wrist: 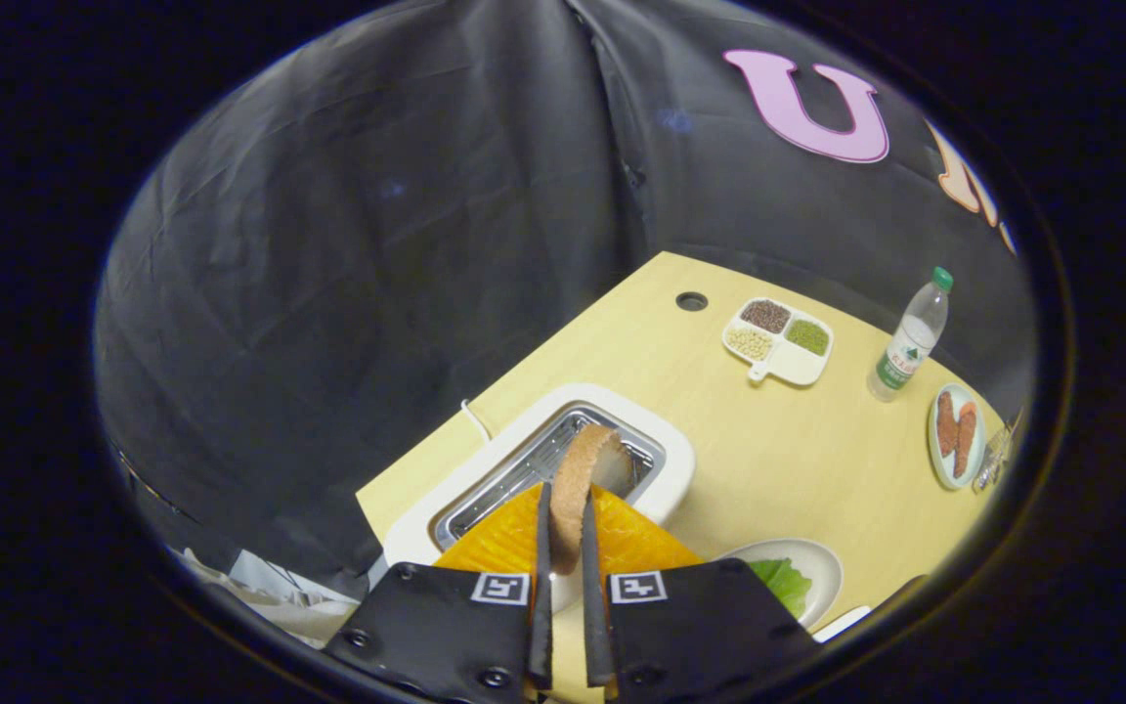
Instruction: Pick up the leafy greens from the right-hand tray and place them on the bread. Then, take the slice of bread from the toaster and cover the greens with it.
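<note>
My gripper (pixel 563 504) is shut on a slice of bread (pixel 583 479), which stands on edge between the fingers, its brown crust toward me. The slice is held just above the slot of the white toaster (pixel 666 460), whose metal grille shows behind it. Right of the fingers, close by, a white plate (pixel 817 567) carries leafy greens (pixel 783 582); what lies under the greens is hidden by the gripper body.
On the light wooden table (pixel 768 460), beyond the toaster, sits a white divided dish (pixel 778 340) with grains and beans. A plastic water bottle (pixel 910 337) stands further right, and a small plate with reddish-brown pieces (pixel 956 435) lies near the table's right edge. A cable hole (pixel 691 300) is at the far edge.
</note>
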Available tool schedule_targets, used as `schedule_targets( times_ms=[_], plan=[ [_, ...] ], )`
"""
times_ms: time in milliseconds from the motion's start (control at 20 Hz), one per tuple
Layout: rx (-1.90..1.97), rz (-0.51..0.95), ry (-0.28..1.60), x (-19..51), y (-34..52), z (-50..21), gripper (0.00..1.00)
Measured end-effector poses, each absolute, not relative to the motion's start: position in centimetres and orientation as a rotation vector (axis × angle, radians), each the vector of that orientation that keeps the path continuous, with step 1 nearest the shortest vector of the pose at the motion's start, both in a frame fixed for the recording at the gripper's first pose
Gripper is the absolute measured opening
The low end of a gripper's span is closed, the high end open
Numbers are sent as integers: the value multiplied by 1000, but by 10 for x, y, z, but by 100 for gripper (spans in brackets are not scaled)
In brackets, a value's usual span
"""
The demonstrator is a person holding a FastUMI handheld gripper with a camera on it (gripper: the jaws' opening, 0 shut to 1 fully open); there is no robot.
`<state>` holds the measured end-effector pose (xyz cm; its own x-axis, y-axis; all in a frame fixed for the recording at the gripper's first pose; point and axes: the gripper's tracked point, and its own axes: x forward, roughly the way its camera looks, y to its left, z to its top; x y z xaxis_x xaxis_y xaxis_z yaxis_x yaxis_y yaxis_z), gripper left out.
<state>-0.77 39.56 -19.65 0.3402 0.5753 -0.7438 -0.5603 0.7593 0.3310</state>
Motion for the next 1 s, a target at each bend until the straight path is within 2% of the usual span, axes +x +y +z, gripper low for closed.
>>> schedule_targets(
  times_ms=[50, 150, 1000],
  plan=[
    [43, 727, 958, -5, 396, -192, 16],
    [62, 737, 955, -7, 393, -180, 5],
    [177, 700, 838, -4, 319, -116, 4]
  ],
)
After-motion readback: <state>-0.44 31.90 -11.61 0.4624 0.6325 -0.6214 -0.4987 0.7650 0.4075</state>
